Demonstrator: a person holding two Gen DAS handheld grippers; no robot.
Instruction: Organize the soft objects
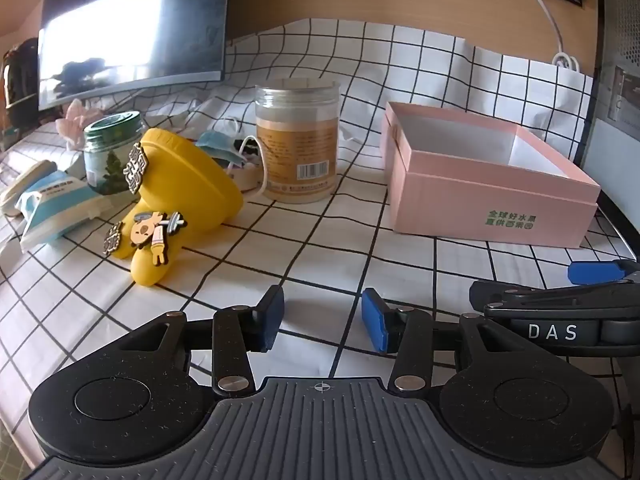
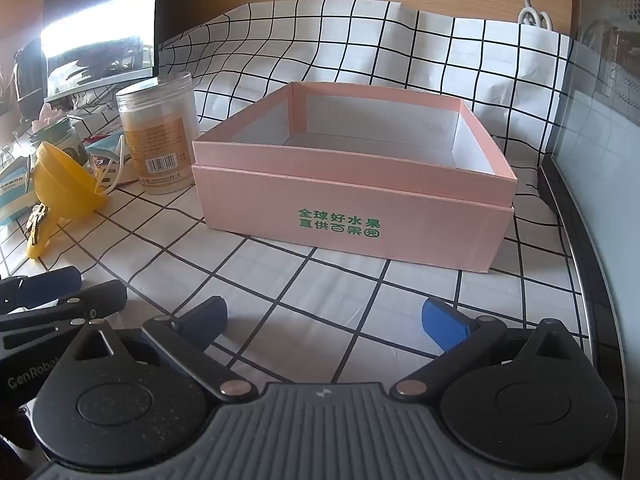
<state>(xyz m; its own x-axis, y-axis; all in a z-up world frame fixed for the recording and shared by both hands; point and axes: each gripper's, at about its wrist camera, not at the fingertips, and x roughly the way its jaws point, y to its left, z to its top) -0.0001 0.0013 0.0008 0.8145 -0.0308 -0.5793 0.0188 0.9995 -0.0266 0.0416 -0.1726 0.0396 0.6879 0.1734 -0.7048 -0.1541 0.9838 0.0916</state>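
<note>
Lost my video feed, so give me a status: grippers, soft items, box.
Left hand-held gripper open, empty. Right hand-held gripper open, empty. Yellow soft toy and face mask left of jar. Pink box open, nothing visible inside.

Right gripper [image 2: 324,318]: jaws spread wide, nothing between the blue pads; it hovers low over the counter [image 2: 304,284], which carries a white cloth with a black grid.
Left gripper [image 2: 52,292]: partly in view at the lower left edge, its state unclear.
Pink box [image 2: 352,208]: open-topped, white inside, green print on the near wall; it sits straight ahead of the right gripper.
Clear jar [image 2: 160,136]: upright, just left of the box, tan label with a barcode.
Yellow funnel-shaped item [image 2: 66,184]: lies on its side left of the jar.
Face mask [image 2: 108,148]: blue, behind the funnel, white loops trailing.
Green jar [image 2: 68,144]: small, behind the yellow item.
Monitor [image 2: 96,20]: far left, glare on its screen.
</note>
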